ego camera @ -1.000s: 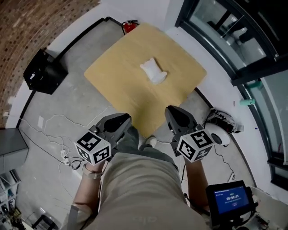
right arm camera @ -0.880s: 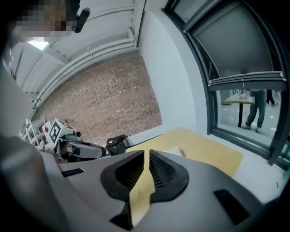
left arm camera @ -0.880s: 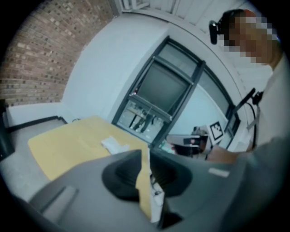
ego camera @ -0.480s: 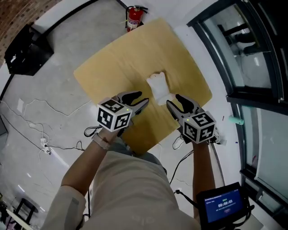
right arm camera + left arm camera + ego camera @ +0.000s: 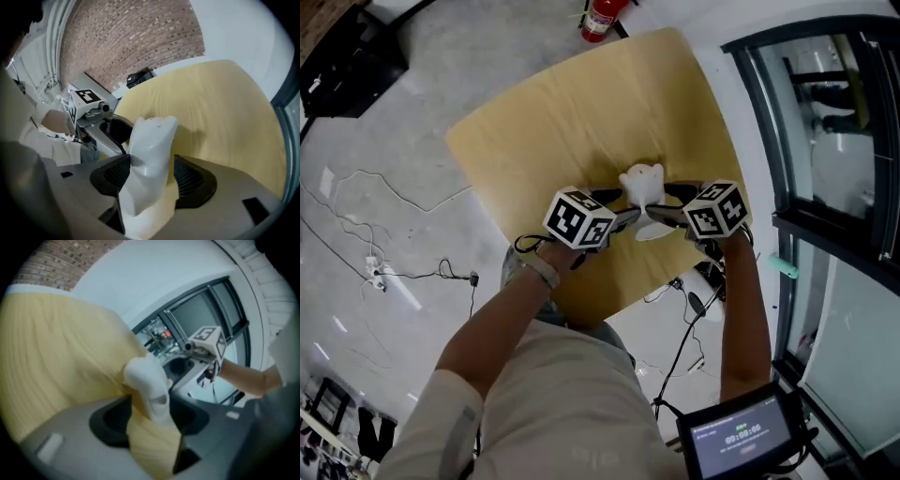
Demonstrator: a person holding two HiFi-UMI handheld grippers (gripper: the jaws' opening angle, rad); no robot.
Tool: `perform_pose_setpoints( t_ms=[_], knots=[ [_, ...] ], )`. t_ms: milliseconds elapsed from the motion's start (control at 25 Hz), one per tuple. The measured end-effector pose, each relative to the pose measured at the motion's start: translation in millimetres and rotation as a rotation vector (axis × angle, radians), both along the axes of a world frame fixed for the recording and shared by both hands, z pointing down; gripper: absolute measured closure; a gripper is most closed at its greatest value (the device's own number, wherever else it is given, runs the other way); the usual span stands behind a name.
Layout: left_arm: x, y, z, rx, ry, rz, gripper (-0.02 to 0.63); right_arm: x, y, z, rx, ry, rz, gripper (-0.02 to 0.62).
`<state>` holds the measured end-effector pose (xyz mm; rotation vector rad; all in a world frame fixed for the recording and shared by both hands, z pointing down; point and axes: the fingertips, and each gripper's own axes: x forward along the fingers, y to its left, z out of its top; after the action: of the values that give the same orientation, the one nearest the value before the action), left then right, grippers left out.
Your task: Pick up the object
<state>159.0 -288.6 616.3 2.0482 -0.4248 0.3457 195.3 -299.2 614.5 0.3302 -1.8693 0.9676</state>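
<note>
A white soft object stands near the front edge of the light wooden table. My left gripper reaches it from the left and my right gripper from the right, tips nearly meeting at its base. Both pairs of jaws are opening. In the left gripper view the object sits between the wide jaws of the left gripper, with gaps at the pads. In the right gripper view the object fills the space between the spread jaws of the right gripper.
A red fire extinguisher stands beyond the table's far corner. A black box sits on the floor at upper left, and cables run across the floor at left. A glass wall lines the right side. A screen hangs at lower right.
Both grippers travelled from near the person's body out over the table and closed in on the white object from either side. Their jaws went from shut to wide apart.
</note>
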Motion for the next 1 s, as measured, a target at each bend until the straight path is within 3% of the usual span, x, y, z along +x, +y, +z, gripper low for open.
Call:
perform_pose_setpoints(
  t_ms=[120,280,480,560,600,760,840,1000],
  knots=[
    [1.6,-1.6,-0.9,0.021,0.025,0.036,0.371,-10.0,2.0,5.7,-0.094,-0.080,-0.032,0.311],
    [-3.2,2.0,-6.0,0.000,0.058,0.086,0.394,-19.7,7.3,4.3,-0.158,-0.192,0.010,0.314],
    [-4.7,36.7,-10.5,0.060,0.065,0.366,0.403,-32.1,47.8,7.4,-0.274,-0.301,0.026,0.316],
    [-6.1,42.2,-10.6,0.075,0.079,0.413,0.405,-36.2,54.7,5.8,-0.273,-0.363,0.088,0.320],
    [-6.7,42.7,-10.9,0.079,0.092,0.425,0.408,-38.2,55.9,4.0,-0.264,-0.403,0.129,0.368],
    [-13.8,51.9,-13.1,0.130,0.101,0.519,0.409,-47.3,65.7,0.1,-0.187,-0.474,0.224,0.379],
    [-24.4,57.2,-35.1,0.195,0.101,0.541,0.409,-57.8,70.1,-22.5,-0.092,-0.504,0.237,0.379],
    [-56.7,60.6,-123.0,0.391,0.104,0.557,0.410,-90.0,70.9,-111.5,0.144,-0.613,0.251,0.382]
  ],
)
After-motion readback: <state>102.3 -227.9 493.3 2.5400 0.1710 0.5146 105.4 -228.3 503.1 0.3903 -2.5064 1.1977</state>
